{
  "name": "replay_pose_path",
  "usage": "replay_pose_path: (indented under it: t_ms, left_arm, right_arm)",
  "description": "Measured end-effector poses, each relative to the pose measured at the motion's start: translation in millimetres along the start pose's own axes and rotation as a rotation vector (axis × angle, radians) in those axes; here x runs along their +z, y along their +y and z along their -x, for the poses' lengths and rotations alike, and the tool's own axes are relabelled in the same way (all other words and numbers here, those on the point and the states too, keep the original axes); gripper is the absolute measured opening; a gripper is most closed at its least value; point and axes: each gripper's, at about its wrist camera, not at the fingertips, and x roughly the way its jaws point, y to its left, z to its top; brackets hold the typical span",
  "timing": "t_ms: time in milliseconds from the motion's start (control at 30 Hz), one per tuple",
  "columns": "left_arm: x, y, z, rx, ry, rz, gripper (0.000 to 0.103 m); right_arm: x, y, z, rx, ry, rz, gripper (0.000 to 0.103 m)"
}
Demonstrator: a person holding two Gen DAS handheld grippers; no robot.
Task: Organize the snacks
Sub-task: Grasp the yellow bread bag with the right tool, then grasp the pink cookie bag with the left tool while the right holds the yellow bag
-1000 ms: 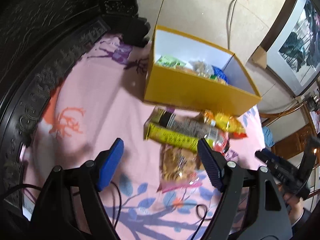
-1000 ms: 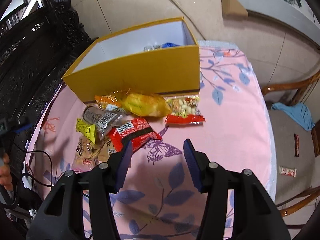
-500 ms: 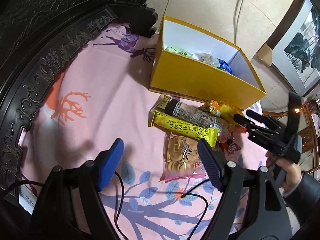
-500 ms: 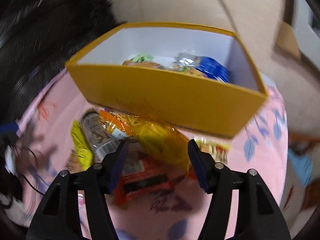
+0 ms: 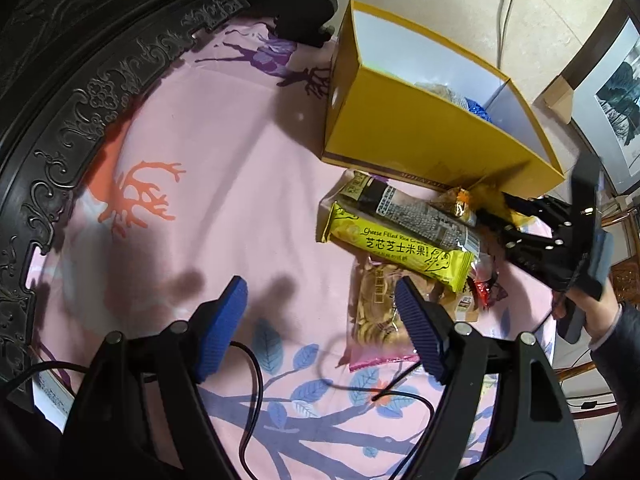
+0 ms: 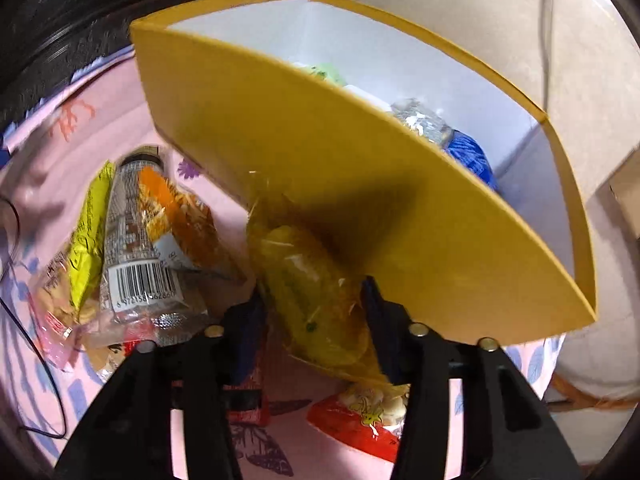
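Observation:
A yellow box [image 5: 420,140] [image 6: 320,152] with white inner walls stands on the pink cloth and holds several snacks. In front of it lie a yellow rice-cracker bar [image 5: 400,246], a dark bar [image 5: 416,216], an orange packet [image 6: 176,216], a clear biscuit packet [image 5: 376,316] and a red nut packet [image 6: 360,428]. My right gripper [image 6: 312,296] is closing on a yellow crinkly packet [image 6: 296,256] against the box's front wall; both pads touch its wrapper. My left gripper [image 5: 320,286] hangs open above the cloth, its right finger over the biscuit packet.
Dark carved wooden furniture [image 5: 80,80] curves round the left and far side of the cloth. Black cables [image 5: 256,380] trail over the near part. A person's hand [image 5: 592,308] holds the right gripper. A framed picture [image 5: 616,96] leans at the far right.
The right gripper swung in toward the box, rolled, and its jaws narrowed around the yellow packet. The left gripper sank a little and stayed open.

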Motion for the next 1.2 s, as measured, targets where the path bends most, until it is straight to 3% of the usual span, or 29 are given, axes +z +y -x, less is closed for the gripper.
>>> replay_pose_path:
  t_ms: [233,333,633,800,933,967,1067,1200]
  left_arm:
    - [3.1,-18.7,-26.7,-0.016,0.06,-0.065,0.078]
    - [3.6,-31.9,-41.3,-0.028,0.087,-0.099,0.078]
    - [-9.3,-55.5,-78.6,-0.018,0.178,-0.129,0.078]
    - [-11.0,-61.5,-91.0,-0.06,0.216,-0.109,0.078]
    - [-13.0,-68.0,-92.9,-0.046,0.202,-0.132,0.081]
    - [-13.6,-69.6,-93.0,-0.045,0.199,-0.133,0.08]
    - [-16.0,-74.9,-90.5,-0.056,0.186,-0.172,0.057]
    - [-19.7,-71.6,-86.0,-0.097,0.188,-0.138,0.046]
  right_arm:
    - [-25.7,-25.8,68.8,0.104,-0.141,-0.396,0.039]
    - [-41.9,-20.4,97.2,0.154,-0.184,-0.495,0.039]
    - [-87.9,3.2,145.8,0.174,-0.186,-0.622,0.04]
    - [-99.7,6.0,147.1,0.187,-0.167,-0.654,0.04]
    - [-98.6,10.5,145.6,0.208,-0.162,-0.656,0.04]
    - [-97.1,13.0,145.5,0.213,-0.163,-0.65,0.04]
    - [-94.6,17.3,144.9,0.224,-0.16,-0.638,0.04]
    - [-94.2,20.8,147.5,0.225,-0.161,-0.637,0.04]
